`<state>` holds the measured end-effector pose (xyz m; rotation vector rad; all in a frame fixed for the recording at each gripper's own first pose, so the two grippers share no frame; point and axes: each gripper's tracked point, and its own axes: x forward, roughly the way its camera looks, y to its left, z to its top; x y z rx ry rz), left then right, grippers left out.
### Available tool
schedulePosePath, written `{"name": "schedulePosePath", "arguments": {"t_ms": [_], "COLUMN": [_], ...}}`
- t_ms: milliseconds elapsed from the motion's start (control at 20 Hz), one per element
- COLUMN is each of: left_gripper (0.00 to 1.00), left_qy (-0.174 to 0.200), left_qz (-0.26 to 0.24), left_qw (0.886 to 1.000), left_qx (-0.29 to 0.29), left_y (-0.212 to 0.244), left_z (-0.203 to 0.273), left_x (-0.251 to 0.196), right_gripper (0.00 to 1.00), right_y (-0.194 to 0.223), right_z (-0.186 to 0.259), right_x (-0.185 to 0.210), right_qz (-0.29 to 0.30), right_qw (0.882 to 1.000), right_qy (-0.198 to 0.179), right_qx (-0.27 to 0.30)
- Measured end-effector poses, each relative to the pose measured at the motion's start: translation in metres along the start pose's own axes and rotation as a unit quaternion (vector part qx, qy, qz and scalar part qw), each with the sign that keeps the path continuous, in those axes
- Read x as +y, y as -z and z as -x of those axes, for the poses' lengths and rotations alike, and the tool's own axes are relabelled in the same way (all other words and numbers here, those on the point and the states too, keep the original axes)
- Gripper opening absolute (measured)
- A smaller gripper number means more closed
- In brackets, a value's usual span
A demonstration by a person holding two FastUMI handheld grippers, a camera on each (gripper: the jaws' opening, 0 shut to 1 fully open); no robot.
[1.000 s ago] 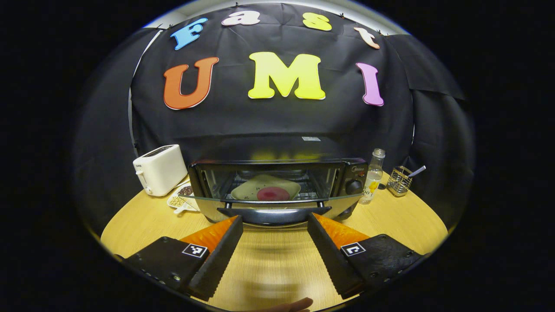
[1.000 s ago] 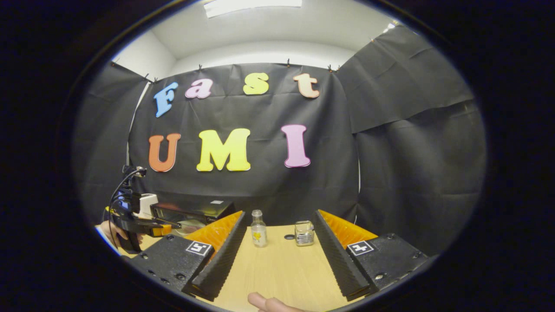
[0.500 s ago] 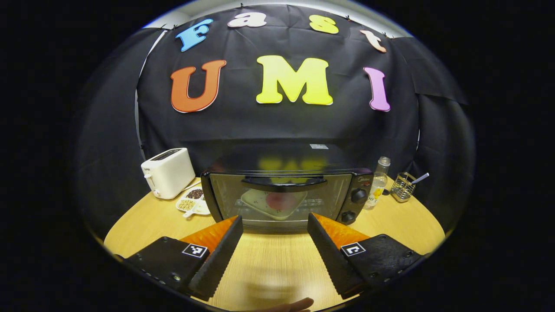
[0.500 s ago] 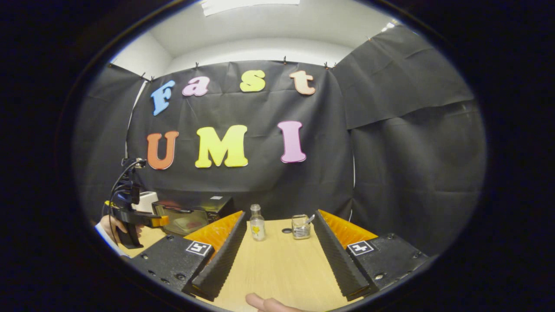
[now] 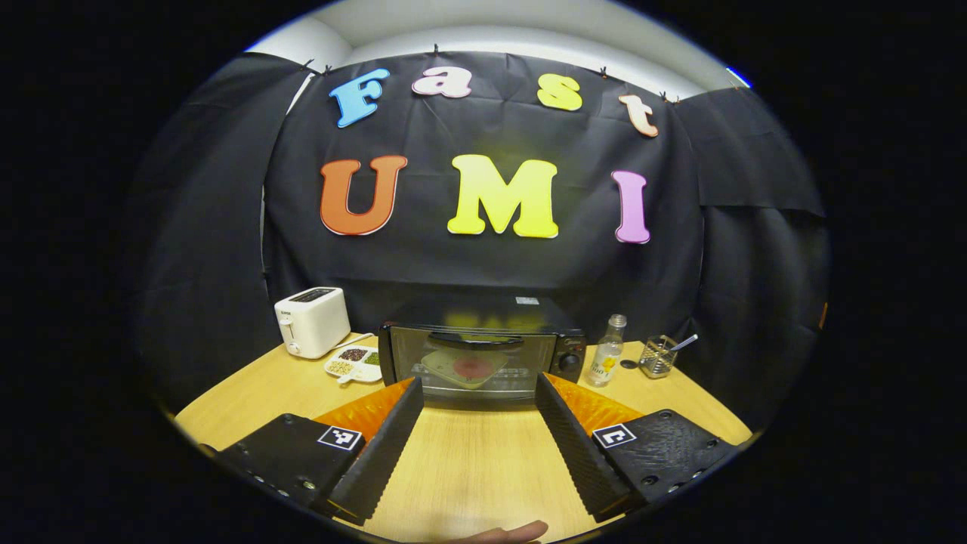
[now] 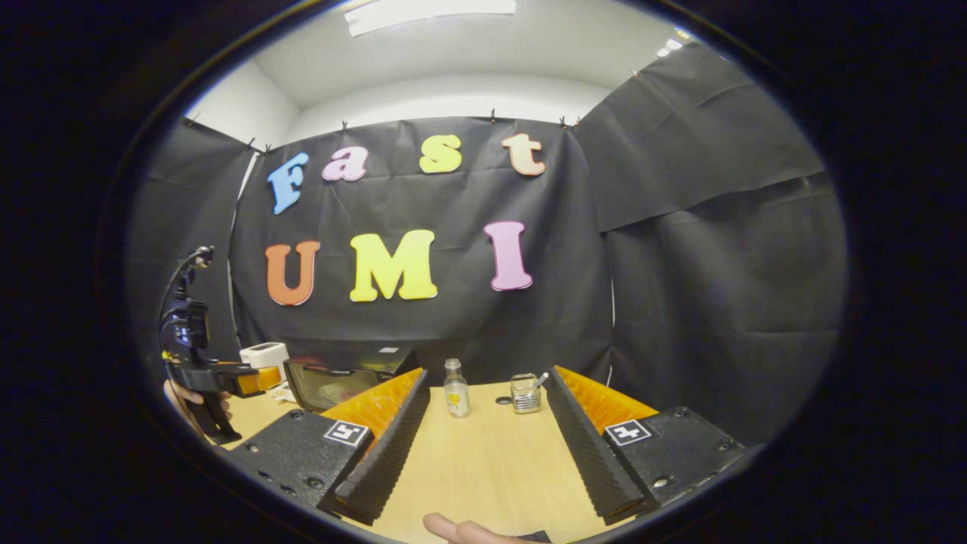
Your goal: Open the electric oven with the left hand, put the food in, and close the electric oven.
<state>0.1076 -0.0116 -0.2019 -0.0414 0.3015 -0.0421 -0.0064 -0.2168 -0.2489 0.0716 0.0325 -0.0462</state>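
The round light-wood desk (image 5: 468, 468) carries a black electric oven (image 5: 483, 359) with its glass door closed; behind the glass a pale plate with a red piece of food (image 5: 472, 368) sits inside. A white toaster (image 5: 312, 321) stands to its left, a clear glass bottle (image 5: 607, 361) just to its right. The left gripper (image 5: 474, 446) hovers before the oven, fingers spread wide and empty. The right gripper (image 6: 483, 446) is likewise wide apart, holding nothing.
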Motion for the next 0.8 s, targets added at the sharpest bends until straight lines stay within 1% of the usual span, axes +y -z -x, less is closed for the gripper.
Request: {"name": "schedulePosePath", "arguments": {"t_ms": [150, 200, 250, 300, 350, 500, 550, 600, 700, 800], "left_gripper": [0.95, 0.95, 0.95, 0.95, 0.94, 0.94, 0.94, 0.94, 0.94, 0.93], "left_qy": [0.034, 0.037, 0.035, 0.035, 0.034, 0.006, 0.005, 0.004, -0.01, -0.011], "left_qz": [-0.002, -0.004, -0.001, 0.001, 0.001, -0.006, -0.009, -0.013, -0.014, -0.015], "left_qw": [0.998, 0.998, 0.997, 0.997, 0.996, 0.996, 0.995, 0.995, 0.993, 0.992], "left_qx": [-0.043, -0.052, -0.062, -0.073, -0.077, -0.089, -0.096, -0.096, -0.117, -0.125], "left_y": [-0.036, -0.047, -0.06, -0.074, -0.083, -0.097, -0.102, -0.101, -0.107, -0.101], "left_z": [0.051, 0.067, 0.084, 0.1, 0.115, 0.154, 0.163, 0.174, 0.191, 0.203], "left_x": [-0.014, -0.013, -0.011, -0.01, -0.008, 0.005, 0.004, 0.004, 0.01, 0.011], "right_gripper": [0.99, 0.99, 0.99, 0.96, 0.98, 0.98, 0.96, 0.98, 0.98, 0.98], "right_y": [-0.021, -0.031, -0.042, -0.053, -0.064, -0.087, -0.09, -0.089, -0.082, -0.078], "right_z": [0.023, 0.033, 0.043, 0.052, 0.062, 0.086, 0.093, 0.098, 0.102, 0.103], "right_x": [-0.011, -0.01, -0.007, -0.004, -0.002, 0.007, 0.013, 0.017, 0.029, 0.034], "right_qz": [-0.004, -0.005, -0.007, -0.007, -0.005, 0.006, 0.009, 0.012, 0.016, 0.017], "right_qw": [0.999, 0.999, 0.999, 0.999, 0.998, 0.996, 0.996, 0.995, 0.996, 0.995], "right_qy": [0.032, 0.034, 0.032, 0.028, 0.026, 0.017, 0.009, 0.001, -0.016, -0.027], "right_qx": [-0.015, -0.023, -0.033, -0.045, -0.057, -0.089, -0.093, -0.095, -0.091, -0.089]}}
